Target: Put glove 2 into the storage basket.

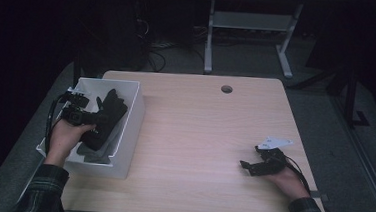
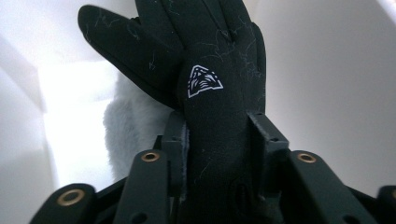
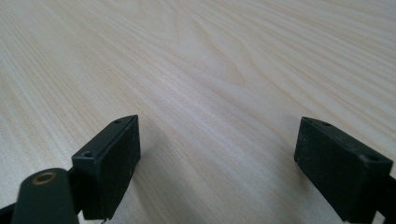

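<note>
wooden table (image 1: 194,131), left gripper (image 2: 217,135) clamping black glove (image 2: 210,70)

A: What's the surface (image 1: 194,136) like?
B: Light wood grain, rounded corners, small round hole (image 1: 227,89) near the far edge, approx. mid-width.
A: What's sitting on it?
B: White bin (image 1: 130,132) at the left edge, long side running front to back, its outer side hanging past the edge a bit. On the right, the right gripper (image 1: 248,165) rests on the wood w/ the hand (image 1: 283,180) behind it.
A: Betw. them?
B: Bare wood.
</note>
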